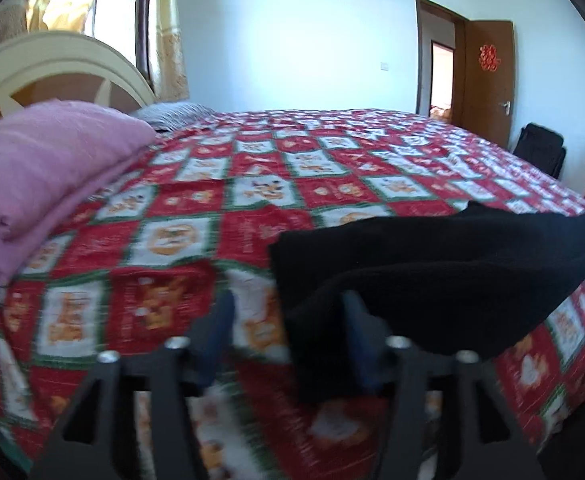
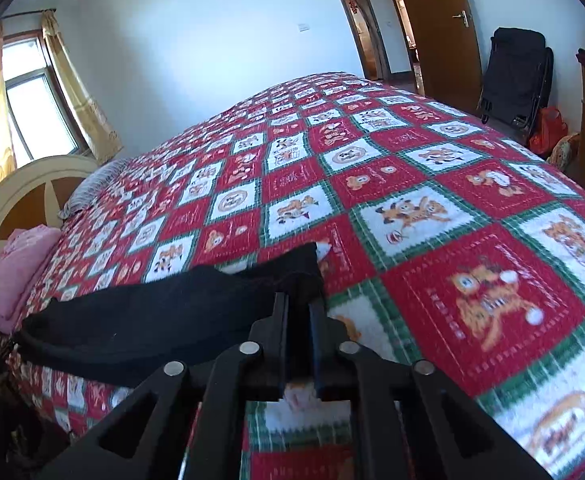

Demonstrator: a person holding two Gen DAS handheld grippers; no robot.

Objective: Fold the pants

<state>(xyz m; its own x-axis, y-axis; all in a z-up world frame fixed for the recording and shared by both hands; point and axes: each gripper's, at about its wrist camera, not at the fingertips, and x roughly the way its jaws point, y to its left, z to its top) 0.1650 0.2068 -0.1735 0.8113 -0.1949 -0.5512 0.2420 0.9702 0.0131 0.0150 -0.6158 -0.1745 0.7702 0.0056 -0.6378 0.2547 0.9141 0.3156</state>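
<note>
Black pants (image 1: 432,264) lie folded in a flat band near the front edge of the bed, on the red, white and green bedspread (image 1: 172,200). My left gripper (image 1: 288,320) stands open at the band's left end. The cloth's edge hangs between its fingers, close to the right finger (image 1: 358,320), and no pad presses it. In the right wrist view the pants (image 2: 152,320) stretch away to the left. My right gripper (image 2: 298,308) is nearly closed, with the band's right corner filling the narrow gap between its fingers.
A folded pink blanket (image 1: 40,168) lies at the bed's left by the cream headboard (image 1: 52,56), with a striped pillow (image 1: 172,114) behind it. A brown door (image 2: 444,32) and a black folded chair (image 2: 516,76) stand beyond the bed's far right. The bedspread (image 2: 452,240) stretches wide behind the pants.
</note>
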